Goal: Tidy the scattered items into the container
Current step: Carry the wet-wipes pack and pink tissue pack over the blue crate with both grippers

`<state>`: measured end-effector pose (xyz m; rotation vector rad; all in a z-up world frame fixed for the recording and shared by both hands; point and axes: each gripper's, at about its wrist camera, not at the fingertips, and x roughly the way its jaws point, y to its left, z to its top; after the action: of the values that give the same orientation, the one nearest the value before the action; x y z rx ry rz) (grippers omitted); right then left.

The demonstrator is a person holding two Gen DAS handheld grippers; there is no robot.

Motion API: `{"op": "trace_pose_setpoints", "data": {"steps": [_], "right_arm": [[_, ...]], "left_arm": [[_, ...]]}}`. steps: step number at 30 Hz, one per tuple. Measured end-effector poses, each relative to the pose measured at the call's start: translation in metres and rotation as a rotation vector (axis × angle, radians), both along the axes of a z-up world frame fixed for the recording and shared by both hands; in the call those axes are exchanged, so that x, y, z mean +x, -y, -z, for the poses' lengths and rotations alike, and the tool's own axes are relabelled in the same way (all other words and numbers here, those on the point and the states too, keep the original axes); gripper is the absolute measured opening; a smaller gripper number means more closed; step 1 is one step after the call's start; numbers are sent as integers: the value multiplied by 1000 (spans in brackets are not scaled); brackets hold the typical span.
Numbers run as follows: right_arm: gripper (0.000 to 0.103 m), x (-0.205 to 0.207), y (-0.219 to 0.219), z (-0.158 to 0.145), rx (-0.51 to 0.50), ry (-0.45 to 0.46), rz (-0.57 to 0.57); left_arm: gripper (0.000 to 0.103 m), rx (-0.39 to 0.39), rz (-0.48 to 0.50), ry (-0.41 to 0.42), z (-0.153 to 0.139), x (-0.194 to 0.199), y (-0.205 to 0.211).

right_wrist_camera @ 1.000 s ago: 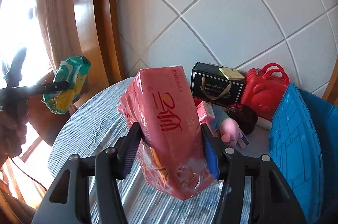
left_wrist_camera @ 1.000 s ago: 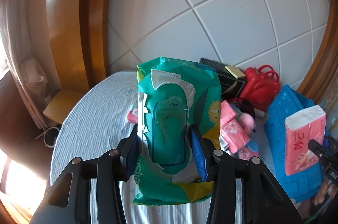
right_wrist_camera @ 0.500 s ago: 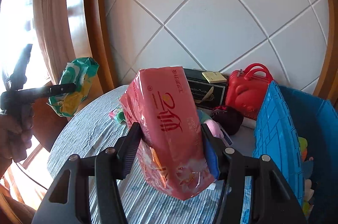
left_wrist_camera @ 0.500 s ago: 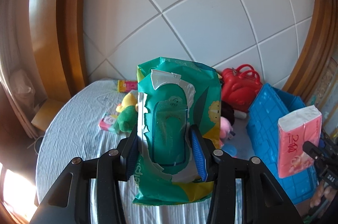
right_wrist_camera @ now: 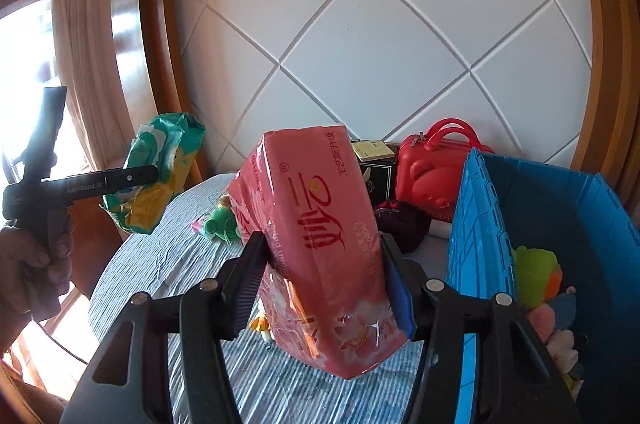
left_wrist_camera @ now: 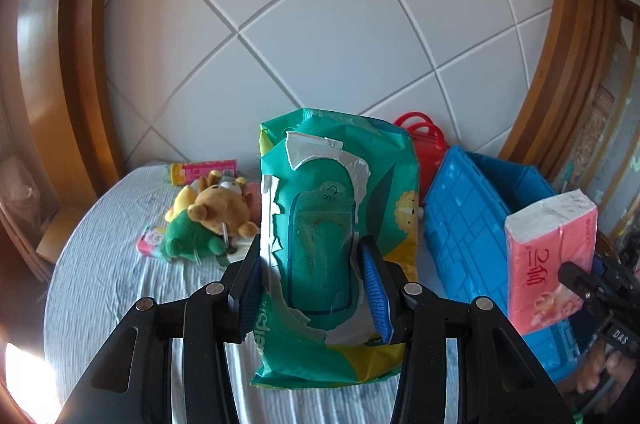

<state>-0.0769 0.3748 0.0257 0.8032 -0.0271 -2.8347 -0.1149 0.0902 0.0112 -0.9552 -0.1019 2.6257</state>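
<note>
My left gripper [left_wrist_camera: 310, 284] is shut on a green wet-wipes pack [left_wrist_camera: 332, 224], held above the round table; the pack also shows in the right wrist view [right_wrist_camera: 156, 163]. My right gripper [right_wrist_camera: 326, 282] is shut on a pink tissue pack [right_wrist_camera: 320, 244], held just left of the blue crate [right_wrist_camera: 480, 244]. The tissue pack also shows in the left wrist view [left_wrist_camera: 550, 256], over the blue crate [left_wrist_camera: 468, 224]. The crate holds soft toys [right_wrist_camera: 536, 272].
On the striped tablecloth [left_wrist_camera: 112, 284] lie plush toys [left_wrist_camera: 212, 216], a small pink packet [left_wrist_camera: 150, 240] and a yellow-pink tube [left_wrist_camera: 204, 171]. A red toy suitcase [right_wrist_camera: 436, 167], a black box [right_wrist_camera: 374, 167] and a dark pouch [right_wrist_camera: 400, 224] stand by the tiled wall.
Both grippers swung right toward the blue crate with their packs. The crate's inside has come into the right wrist view.
</note>
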Motion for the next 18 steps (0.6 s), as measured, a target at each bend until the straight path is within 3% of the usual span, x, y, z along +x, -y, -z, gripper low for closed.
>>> {"op": "trace_pose_setpoints", "data": {"steps": [18], "right_arm": [[55,38,-92,-3,-27,-27,195]], "left_arm": [[44,-10,227,-18,-18,13,-127]]}}
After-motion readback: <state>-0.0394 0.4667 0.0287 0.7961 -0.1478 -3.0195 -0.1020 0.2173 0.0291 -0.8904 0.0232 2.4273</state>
